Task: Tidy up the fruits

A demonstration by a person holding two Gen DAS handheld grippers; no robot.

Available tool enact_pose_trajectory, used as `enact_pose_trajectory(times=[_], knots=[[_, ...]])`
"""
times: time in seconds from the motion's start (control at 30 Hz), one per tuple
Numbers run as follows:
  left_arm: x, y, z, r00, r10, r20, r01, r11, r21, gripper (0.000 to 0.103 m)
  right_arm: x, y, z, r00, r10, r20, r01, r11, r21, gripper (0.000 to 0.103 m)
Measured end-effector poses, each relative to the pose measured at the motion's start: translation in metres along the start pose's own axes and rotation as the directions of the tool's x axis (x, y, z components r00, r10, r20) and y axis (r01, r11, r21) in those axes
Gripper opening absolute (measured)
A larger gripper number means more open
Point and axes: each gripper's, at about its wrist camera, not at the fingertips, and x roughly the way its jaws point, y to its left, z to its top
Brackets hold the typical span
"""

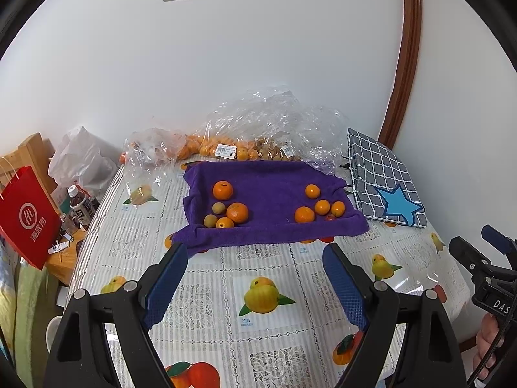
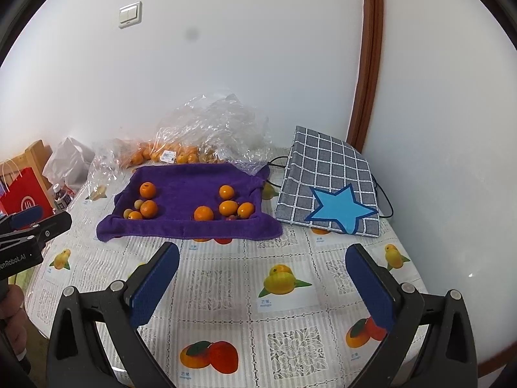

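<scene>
A purple towel [image 1: 268,194] [image 2: 187,190] lies on the table and holds two groups of fruit. The left group has oranges [image 1: 237,212] [image 2: 148,209] and small pale fruits [image 1: 218,208]. The right group has several oranges [image 1: 304,214] [image 2: 203,213] and one small reddish fruit [image 1: 330,217]. My left gripper [image 1: 257,252] is open and empty, above the table in front of the towel. My right gripper [image 2: 263,250] is open and empty too, in front of the towel; it also shows at the right edge of the left wrist view [image 1: 484,252].
Clear plastic bags of fruit [image 1: 226,145] [image 2: 174,155] lie behind the towel by the wall. A grey checked bag with a blue star [image 1: 384,184] [image 2: 326,190] lies to the right. A red paper bag [image 1: 26,216] and bottles [image 1: 80,207] stand left of the table.
</scene>
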Motion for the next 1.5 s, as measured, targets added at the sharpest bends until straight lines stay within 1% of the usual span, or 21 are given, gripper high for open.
enact_pose_trajectory(times=[1.5], knots=[[-0.0035,-0.0016,-0.0003,1.0,-0.002,0.007,0.002,1.0,-0.003,0.085,-0.0023,-0.0034,0.0006,1.0,0.006,-0.002,-0.006,1.0,0.009,0.101]])
